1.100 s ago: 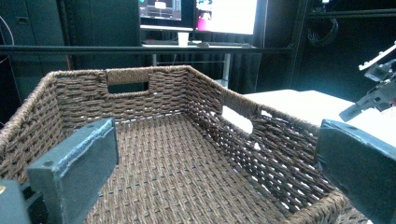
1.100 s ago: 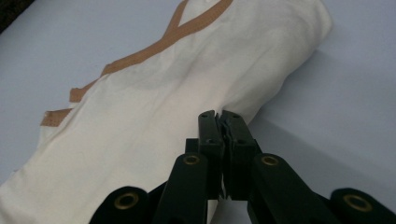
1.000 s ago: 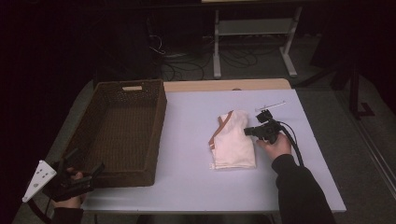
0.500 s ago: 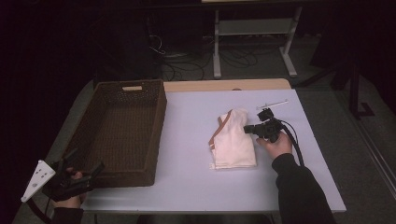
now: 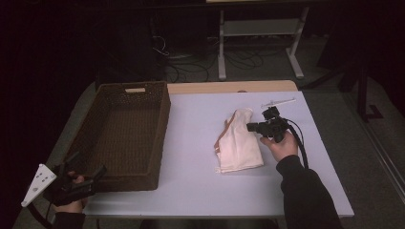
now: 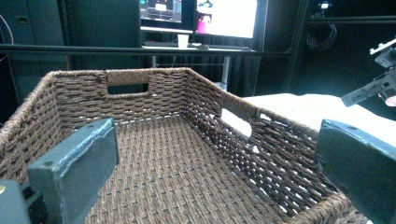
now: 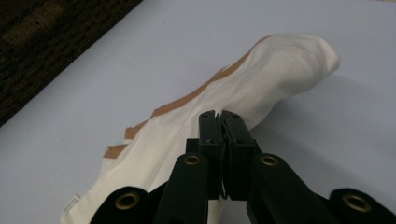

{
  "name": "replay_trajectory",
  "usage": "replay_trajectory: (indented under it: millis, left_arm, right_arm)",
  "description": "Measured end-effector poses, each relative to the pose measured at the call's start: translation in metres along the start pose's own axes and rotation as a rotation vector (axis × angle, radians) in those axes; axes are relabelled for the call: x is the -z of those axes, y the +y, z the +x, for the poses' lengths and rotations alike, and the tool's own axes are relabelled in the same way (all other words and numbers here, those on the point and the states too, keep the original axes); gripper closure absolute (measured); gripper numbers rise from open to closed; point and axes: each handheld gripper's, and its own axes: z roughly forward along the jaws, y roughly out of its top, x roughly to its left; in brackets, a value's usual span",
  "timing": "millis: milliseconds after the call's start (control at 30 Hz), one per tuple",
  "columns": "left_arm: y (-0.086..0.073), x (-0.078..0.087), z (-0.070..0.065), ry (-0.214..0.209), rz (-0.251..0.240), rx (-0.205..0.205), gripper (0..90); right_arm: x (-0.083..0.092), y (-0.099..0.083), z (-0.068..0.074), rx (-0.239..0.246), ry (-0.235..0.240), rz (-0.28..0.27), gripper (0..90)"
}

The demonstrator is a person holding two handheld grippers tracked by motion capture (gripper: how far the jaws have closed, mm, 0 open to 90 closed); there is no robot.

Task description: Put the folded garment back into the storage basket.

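Cream cloth [image 5: 239,143], brown wicker basket [image 5: 122,133]

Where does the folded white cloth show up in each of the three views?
High view: the white cloth lies right of centre on the table, beside the right tool.
Left gripper view: the cloth cannot be made out; the pale area at far right is too washed out.
Right gripper view: it runs diagonally across the middle.
Shared landmark: the wicker basket.

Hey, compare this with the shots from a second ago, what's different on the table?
Very little. The right tool, jaws closed together on an edge of the cream cloth, has lifted slightly, and the cloth's far end looks a touch more raised. Nothing was taken hold of or let go. The left tool waits open at the wicker basket's near corner, and the basket has not moved.
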Motion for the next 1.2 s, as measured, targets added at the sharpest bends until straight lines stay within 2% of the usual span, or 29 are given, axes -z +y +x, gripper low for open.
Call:
replay_trajectory:
  millis: [767,1200]
  left_arm:
    - [0.0,0.001,0.0,-0.001,-0.004,0.005,0.0]
    - [0.0,0.001,0.0,-0.001,-0.004,0.006,0.0]
  right_arm:
    - [0.021,0.026,0.016,0.033,0.001,-0.022,86.4]
    - [0.034,0.043,0.027,0.062,0.002,-0.052,86.5]
